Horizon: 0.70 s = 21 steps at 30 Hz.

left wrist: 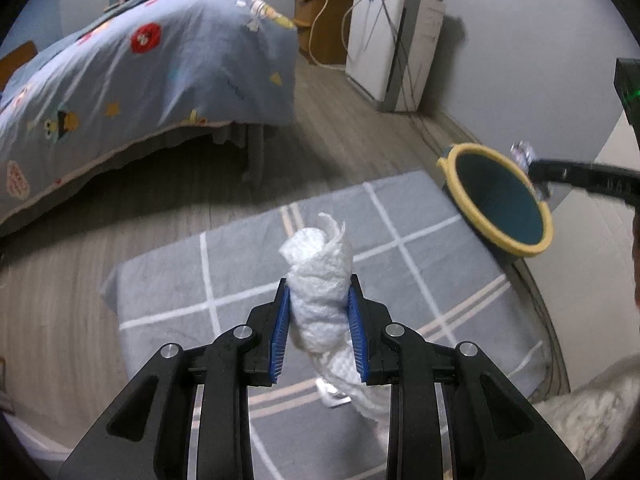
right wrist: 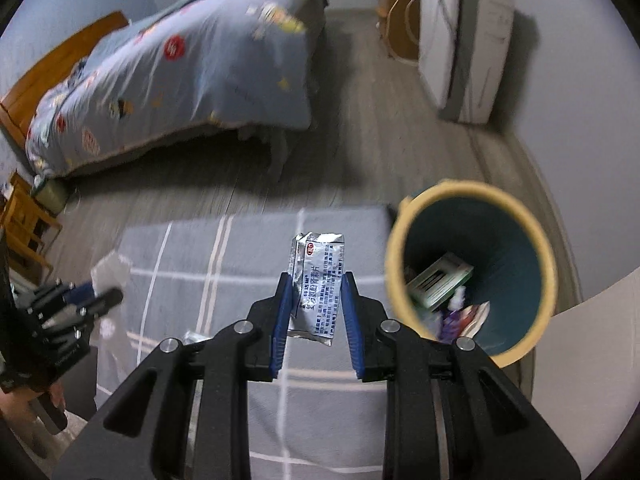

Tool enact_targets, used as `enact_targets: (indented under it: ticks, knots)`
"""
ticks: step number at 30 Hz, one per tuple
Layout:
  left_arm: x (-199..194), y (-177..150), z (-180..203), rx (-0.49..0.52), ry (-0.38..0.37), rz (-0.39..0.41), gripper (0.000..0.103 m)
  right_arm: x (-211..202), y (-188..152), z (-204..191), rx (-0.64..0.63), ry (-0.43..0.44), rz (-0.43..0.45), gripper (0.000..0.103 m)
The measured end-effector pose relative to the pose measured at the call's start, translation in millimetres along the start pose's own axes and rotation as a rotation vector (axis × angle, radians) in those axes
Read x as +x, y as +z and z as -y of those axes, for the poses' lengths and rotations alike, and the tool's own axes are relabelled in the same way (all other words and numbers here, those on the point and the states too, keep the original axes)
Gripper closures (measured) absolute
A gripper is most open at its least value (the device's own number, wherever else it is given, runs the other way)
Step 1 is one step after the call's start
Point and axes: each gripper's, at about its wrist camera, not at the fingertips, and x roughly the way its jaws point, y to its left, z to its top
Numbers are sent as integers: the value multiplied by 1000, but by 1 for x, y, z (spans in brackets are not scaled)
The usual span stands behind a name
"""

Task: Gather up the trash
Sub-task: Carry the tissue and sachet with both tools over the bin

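here both hands are loaded: the left gripper (left wrist: 318,310) is clenched on a crumpled tissue (left wrist: 320,276) over the rug (left wrist: 432,280), the right gripper (right wrist: 314,308) pinches a foil sachet (right wrist: 318,280) beside the bin (right wrist: 404,236), likely to drop both in.

The room was dim and evenly lit, with a cool grey cast. A soft shadow lay under the bed (left wrist: 140,80). Fisheye distortion bent the edges into dark corners. The right wrist view was motion-blurred around the bed (right wrist: 180,72), while the near foreground stayed sharp.
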Motion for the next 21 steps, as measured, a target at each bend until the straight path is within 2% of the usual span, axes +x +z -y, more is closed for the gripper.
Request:
enact_targets:
  ticks: [3, 7, 14, 21]
  knots:
    - [-2, 9, 13, 21, -11, 17, 74, -17, 15, 31, 4, -37, 41, 78]
    - [1, 28, 36, 45, -29, 44, 74, -27, 18, 83, 70, -76, 57, 78]
    - [31, 63, 89, 96, -102, 40, 74, -13, 8, 160, 244, -90, 39, 78]
    - [60, 91, 165, 226, -158, 29, 74, 9, -8, 201, 360, -117, -6, 78]
